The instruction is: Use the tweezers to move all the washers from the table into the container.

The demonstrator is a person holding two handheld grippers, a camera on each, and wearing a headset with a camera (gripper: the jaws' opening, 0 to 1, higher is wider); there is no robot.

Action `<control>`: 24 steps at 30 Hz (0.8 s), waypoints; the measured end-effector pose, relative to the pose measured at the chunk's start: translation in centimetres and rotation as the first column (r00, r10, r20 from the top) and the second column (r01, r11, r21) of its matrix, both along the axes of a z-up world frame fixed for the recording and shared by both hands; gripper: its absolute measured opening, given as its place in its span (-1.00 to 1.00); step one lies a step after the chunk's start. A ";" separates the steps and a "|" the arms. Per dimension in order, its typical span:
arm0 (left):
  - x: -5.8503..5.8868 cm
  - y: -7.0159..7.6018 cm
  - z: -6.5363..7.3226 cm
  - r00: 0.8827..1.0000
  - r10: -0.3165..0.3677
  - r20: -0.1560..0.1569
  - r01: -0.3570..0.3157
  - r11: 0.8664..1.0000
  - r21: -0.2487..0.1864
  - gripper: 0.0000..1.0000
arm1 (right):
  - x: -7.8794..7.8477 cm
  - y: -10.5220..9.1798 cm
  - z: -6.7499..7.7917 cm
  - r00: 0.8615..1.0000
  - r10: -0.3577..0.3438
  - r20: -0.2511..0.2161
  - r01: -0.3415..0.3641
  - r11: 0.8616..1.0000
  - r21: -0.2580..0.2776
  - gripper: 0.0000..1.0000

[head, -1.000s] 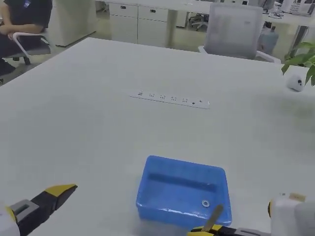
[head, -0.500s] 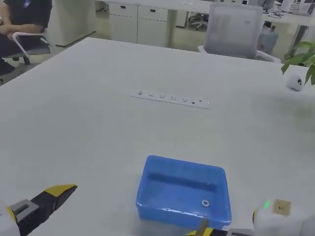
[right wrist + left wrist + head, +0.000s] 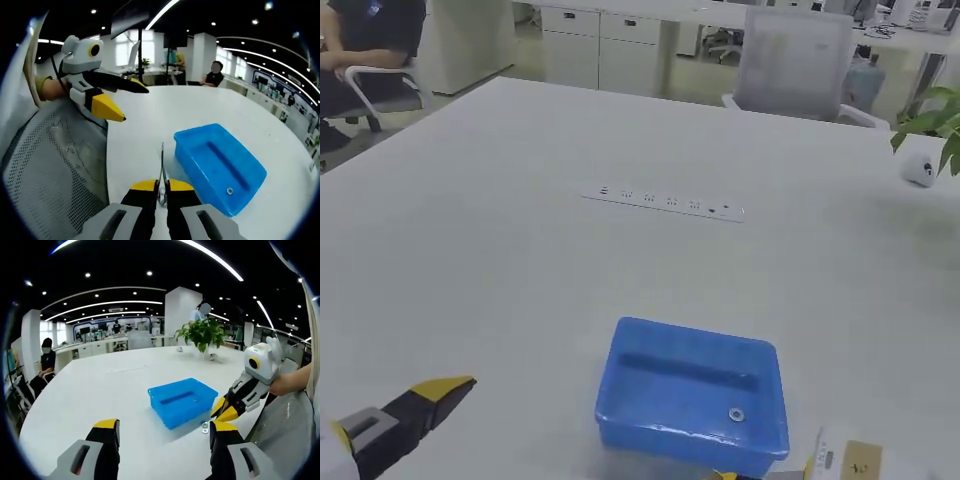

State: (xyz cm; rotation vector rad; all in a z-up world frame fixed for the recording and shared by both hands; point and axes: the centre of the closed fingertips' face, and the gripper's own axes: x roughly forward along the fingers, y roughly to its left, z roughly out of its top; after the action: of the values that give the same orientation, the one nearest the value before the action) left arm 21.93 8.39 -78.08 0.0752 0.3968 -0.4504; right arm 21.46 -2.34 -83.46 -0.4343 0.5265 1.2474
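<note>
Right gripper [image 3: 161,186], jaws clamped on the tweezers [image 3: 162,162], has pulled back off the container [image 3: 695,336]. One washer [image 3: 736,414] lies inside. Judged: drop done; more washers [image 3: 204,427] wait on the table [image 3: 520,250] just beside it. Left gripper [image 3: 164,427] gapes wide, empty.
</note>
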 end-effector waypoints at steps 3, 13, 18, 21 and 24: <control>0.0 0.1 0.0 1.000 0.001 0.000 -0.001 1.000 -0.001 0.48 | 0.0 0.1 0.7 1.000 0.004 0.008 -0.004 1.000 0.006 -0.94; -0.1 -0.2 -0.1 1.000 -0.010 -0.003 0.010 1.000 0.000 0.47 | 1.6 0.2 4.6 0.998 -0.052 0.034 0.049 0.995 0.087 -0.94; -0.1 -0.3 0.0 1.000 -0.014 -0.004 0.014 1.000 0.003 0.48 | 2.8 0.0 6.1 0.995 -0.088 0.035 0.083 0.989 0.124 -0.94; -0.1 -0.3 0.0 1.000 -0.016 -0.005 0.016 1.000 0.006 0.48 | 3.9 -0.4 6.8 0.992 -0.126 0.024 0.121 0.981 0.152 -0.94; -0.1 -0.3 0.0 1.000 -0.016 -0.004 0.016 1.000 0.005 0.48 | 5.0 -0.8 7.1 0.985 -0.171 0.001 0.169 0.970 0.176 -0.94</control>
State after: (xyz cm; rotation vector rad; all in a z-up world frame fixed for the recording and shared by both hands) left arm 21.82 8.06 -78.04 0.0826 0.4010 -0.4657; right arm 26.42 -3.16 -76.31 -0.2449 0.4272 1.1132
